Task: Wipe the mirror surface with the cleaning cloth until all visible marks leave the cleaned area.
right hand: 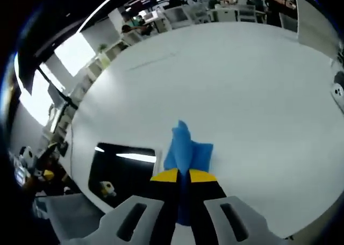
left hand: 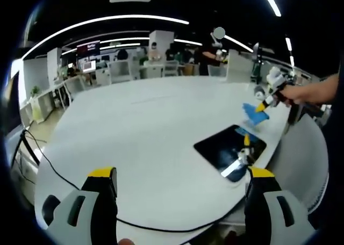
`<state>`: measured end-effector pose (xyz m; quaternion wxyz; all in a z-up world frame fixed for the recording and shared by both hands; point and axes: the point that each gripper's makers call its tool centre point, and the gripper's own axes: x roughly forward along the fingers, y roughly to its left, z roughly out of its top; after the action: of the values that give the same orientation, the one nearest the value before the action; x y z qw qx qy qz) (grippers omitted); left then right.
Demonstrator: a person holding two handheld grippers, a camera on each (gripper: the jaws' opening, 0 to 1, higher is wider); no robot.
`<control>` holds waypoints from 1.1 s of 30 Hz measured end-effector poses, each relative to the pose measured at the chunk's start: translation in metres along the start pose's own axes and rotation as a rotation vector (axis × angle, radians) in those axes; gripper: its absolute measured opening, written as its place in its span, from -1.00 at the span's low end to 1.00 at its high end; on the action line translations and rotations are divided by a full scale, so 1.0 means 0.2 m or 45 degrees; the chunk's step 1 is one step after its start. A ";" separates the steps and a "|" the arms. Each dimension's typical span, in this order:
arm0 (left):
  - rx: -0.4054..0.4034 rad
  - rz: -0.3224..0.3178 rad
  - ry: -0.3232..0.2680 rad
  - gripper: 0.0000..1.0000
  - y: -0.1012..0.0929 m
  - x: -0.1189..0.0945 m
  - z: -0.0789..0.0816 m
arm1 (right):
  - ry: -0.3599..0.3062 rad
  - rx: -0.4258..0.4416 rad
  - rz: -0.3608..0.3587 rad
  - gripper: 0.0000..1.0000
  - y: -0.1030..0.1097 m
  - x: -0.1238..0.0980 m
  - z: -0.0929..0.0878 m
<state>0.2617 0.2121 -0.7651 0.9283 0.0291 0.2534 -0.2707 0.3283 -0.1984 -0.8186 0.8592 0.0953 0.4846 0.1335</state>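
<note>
A dark rectangular mirror [left hand: 228, 147] lies flat on the white table [left hand: 140, 127] near its right edge. Light streaks reflect in the mirror. My right gripper [left hand: 264, 102], held by a person's hand [left hand: 306, 92], is shut on a blue cleaning cloth [left hand: 253, 115] just past the mirror's far corner. In the right gripper view the cloth [right hand: 187, 147] bunches out from between the closed yellow-tipped jaws of the right gripper [right hand: 184, 176], with the mirror [right hand: 123, 167] to its left. Whether the cloth touches the table I cannot tell. My left gripper [left hand: 181, 174] is open over the table's near side, holding nothing.
A black cable [left hand: 64, 172] runs across the near left of the table. Chairs, desks and people stand beyond the table's far edge [left hand: 161, 67]. The table's curved edge [left hand: 279, 148] runs close beside the mirror.
</note>
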 end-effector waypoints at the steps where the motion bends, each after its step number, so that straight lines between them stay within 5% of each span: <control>1: -0.002 0.000 -0.003 0.99 0.00 0.00 0.00 | 0.001 -0.001 0.001 -1.00 0.01 0.00 0.00; 25: 0.001 -0.028 0.005 0.99 0.04 0.01 0.01 | 0.078 0.006 0.083 -1.00 0.25 0.22 0.01; 33: 0.006 -0.023 0.005 0.99 0.08 -0.01 0.01 | 0.136 -0.092 0.014 -1.00 0.24 0.35 -0.07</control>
<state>0.2696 0.2272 -0.7642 0.9252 0.0296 0.2549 -0.2795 0.3447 -0.1292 -0.8674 0.8342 0.0595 0.5242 0.1605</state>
